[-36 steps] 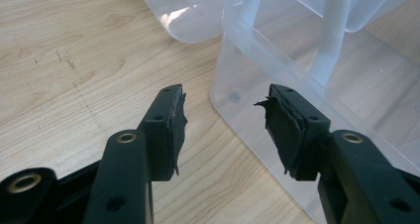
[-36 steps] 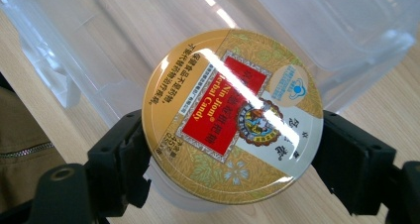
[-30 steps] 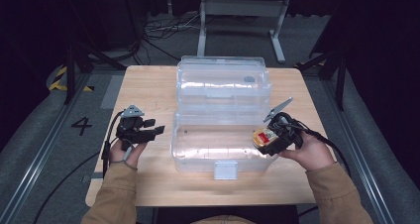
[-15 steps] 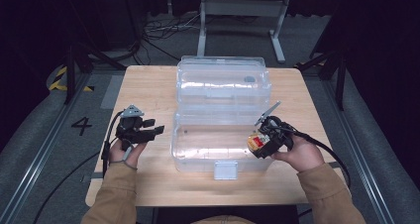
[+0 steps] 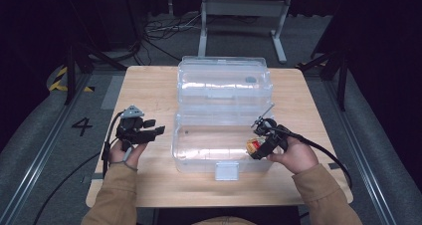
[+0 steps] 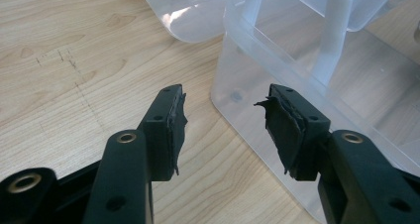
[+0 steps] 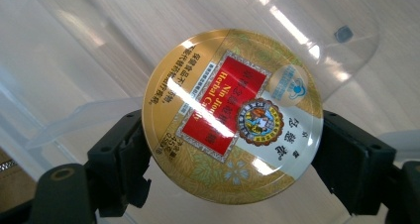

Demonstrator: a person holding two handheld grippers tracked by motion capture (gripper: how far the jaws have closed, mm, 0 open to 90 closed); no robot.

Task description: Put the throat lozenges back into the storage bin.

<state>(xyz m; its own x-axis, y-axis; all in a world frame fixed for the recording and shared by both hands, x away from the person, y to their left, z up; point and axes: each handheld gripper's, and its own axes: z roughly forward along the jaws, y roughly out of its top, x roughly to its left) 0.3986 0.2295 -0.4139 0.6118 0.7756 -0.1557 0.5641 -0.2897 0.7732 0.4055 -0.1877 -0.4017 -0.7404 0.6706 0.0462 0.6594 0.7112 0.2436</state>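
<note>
The right gripper (image 7: pixel 233 149) clamps a round gold tin (image 7: pixel 232 116) by its edges over the clear bin (image 5: pixel 199 158)'s right end. The left gripper (image 6: pixel 225 127), jaws apart and empty, waits on bare table (image 5: pixel 149 90) beside the bin's left wall

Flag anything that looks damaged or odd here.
The black pads on the left tool are torn, with ragged edges curling off both jaws. The round tin in the right tool and the clear box look intact.
</note>
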